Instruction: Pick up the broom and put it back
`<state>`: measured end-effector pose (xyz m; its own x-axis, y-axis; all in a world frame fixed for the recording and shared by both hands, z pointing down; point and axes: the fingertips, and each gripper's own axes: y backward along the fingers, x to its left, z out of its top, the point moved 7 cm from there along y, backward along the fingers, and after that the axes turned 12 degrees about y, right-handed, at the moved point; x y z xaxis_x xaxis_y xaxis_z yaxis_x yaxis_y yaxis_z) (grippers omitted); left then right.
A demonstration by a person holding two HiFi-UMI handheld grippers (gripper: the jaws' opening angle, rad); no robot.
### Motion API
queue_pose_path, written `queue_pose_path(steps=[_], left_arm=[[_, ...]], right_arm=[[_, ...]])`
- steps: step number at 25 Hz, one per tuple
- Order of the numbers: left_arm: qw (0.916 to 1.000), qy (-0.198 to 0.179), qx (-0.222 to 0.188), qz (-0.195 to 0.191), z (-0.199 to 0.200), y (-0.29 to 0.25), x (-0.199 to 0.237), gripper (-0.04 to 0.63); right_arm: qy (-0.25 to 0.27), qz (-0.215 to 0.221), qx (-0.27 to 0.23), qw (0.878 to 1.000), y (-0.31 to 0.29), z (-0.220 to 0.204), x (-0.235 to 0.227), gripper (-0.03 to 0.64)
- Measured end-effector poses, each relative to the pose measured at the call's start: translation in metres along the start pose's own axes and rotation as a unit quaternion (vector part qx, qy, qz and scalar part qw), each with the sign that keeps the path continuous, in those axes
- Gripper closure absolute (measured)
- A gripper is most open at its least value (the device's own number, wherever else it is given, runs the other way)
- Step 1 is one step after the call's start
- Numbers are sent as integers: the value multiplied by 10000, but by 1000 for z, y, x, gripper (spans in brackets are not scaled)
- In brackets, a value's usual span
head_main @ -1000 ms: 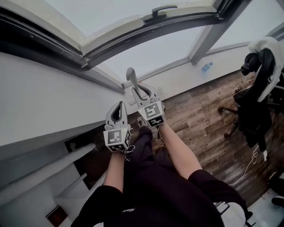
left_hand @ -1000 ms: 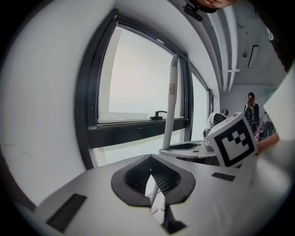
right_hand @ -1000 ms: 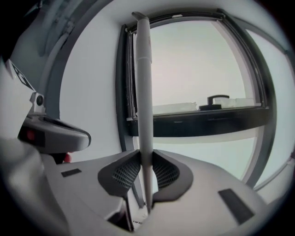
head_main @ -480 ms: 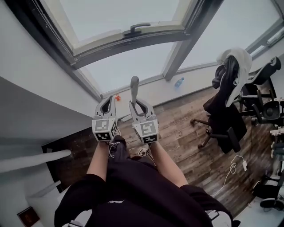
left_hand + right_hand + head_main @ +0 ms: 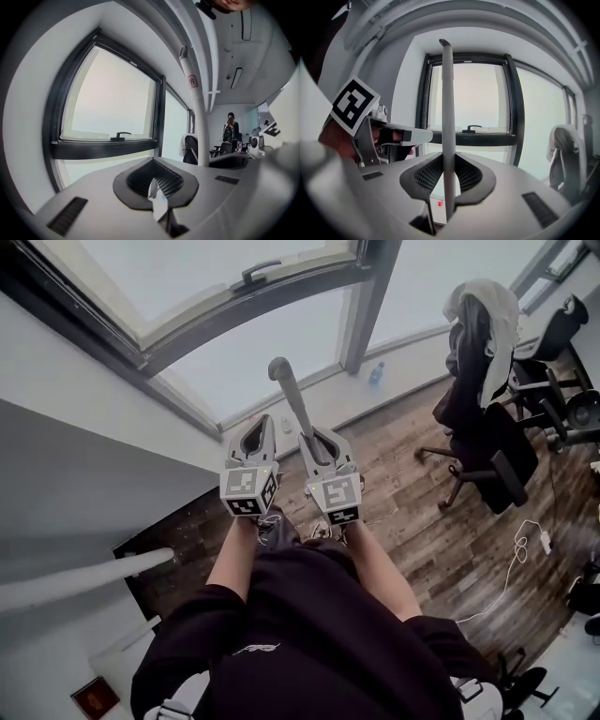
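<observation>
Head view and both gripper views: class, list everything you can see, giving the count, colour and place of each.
broom handle: one, grey, upright between the right tool's jaws
window: one, dark frame, straight ahead
bottle: one, bluish, on the floor by the wall under the window
office chairs: at least two, black, at right in the head view
garment: one, white, draped over the nearer chair
cable: one, white, on the floor at right
floor: one, brown wood planks
left tool: one, grey, jaws together, empty
right tool: one, grey, closed on the broom handle
forearms: two, bare, behind the tools
</observation>
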<state>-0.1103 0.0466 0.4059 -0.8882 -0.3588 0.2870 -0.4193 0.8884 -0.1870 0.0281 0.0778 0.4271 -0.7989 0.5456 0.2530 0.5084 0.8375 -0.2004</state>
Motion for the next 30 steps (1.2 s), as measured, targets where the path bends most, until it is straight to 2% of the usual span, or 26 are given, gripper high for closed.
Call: queue_pose_path(steps=[5, 10, 16, 21, 24, 30], left_arm=[[9981, -542, 270, -140, -5, -1, -21, 595], [9969, -641, 397, -209, -13, -1, -26, 595], [9964, -718, 398, -206, -10, 0, -26, 595], [9983, -488, 258, -175, -7, 5, -20, 595], [9977, -579, 283, -204, -8, 9, -20, 595], [9980, -518, 328, -173, -14, 14, -28, 595]], right_arm=[[-119, -70, 30, 9999, 15, -10, -3, 523], [-214, -108, 9, 9997, 19, -14, -4, 523], [-161, -86, -107, 9998, 14, -10, -1, 523], [-134, -35, -127, 9998, 10, -4, 4, 523], [-114, -59, -133, 9998, 10, -2, 3, 523], [-160, -149, -112, 9997, 24, -3, 0, 523]])
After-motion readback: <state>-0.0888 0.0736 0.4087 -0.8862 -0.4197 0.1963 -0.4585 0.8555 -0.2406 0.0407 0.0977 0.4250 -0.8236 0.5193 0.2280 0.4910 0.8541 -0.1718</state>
